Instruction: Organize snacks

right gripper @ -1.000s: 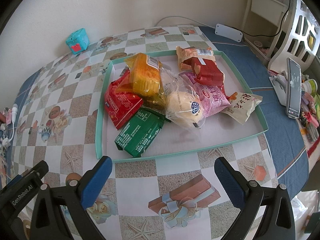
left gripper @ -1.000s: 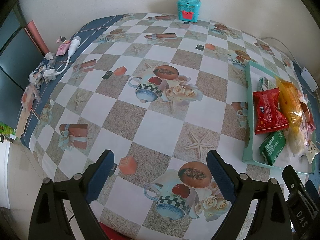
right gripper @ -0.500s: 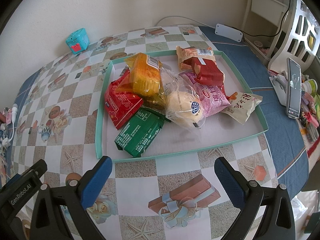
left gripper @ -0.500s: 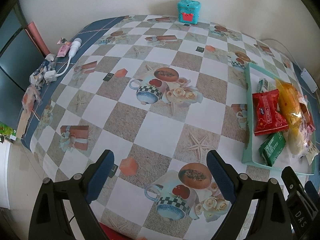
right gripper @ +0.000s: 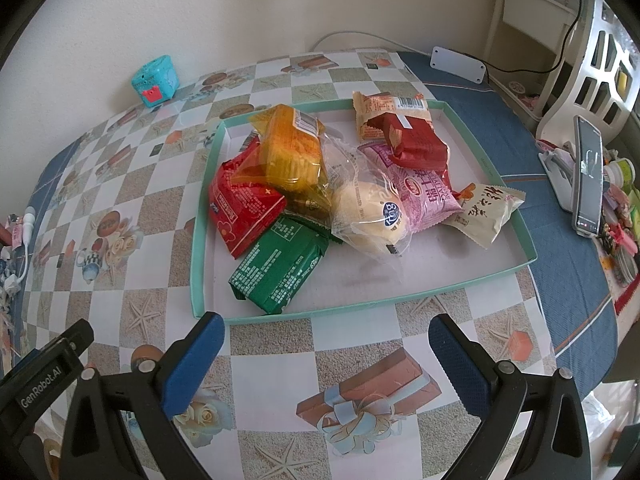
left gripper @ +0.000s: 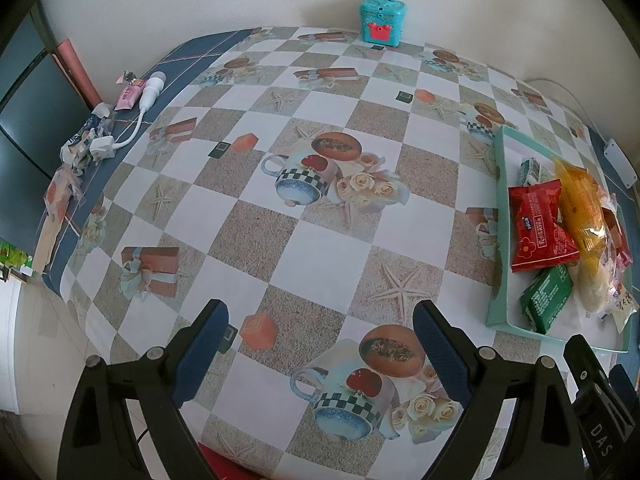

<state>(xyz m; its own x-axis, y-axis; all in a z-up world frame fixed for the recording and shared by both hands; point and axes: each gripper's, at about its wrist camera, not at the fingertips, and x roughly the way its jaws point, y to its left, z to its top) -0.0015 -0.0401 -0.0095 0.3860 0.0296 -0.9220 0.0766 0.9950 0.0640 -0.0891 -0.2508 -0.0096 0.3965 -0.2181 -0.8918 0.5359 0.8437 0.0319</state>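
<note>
A teal tray (right gripper: pixel 199 240) on the checked tablecloth holds several snack packets: a green one (right gripper: pixel 276 270), a red one (right gripper: pixel 244 206), an orange one (right gripper: pixel 294 148), a clear-wrapped bun (right gripper: pixel 370 216), a pink one (right gripper: pixel 420 192), a dark red one (right gripper: pixel 412 140) and a beige one (right gripper: pixel 486 210). My right gripper (right gripper: pixel 326 360) is open and empty, just in front of the tray's near rim. My left gripper (left gripper: pixel 320 344) is open and empty over the bare tablecloth, left of the tray (left gripper: pixel 498 216), where the red (left gripper: pixel 538 226) and green (left gripper: pixel 546 300) packets show.
A teal toy box (left gripper: pixel 382 22) stands at the table's far edge by the wall. A white charger and cable (left gripper: pixel 120 136) and small wrappers lie at the left edge. A phone on a stand (right gripper: pixel 586 176) and clutter sit right of the tray.
The left wrist view has shifted slightly, with the tray a little further right and lower. The right gripper and the snacks have not moved.
</note>
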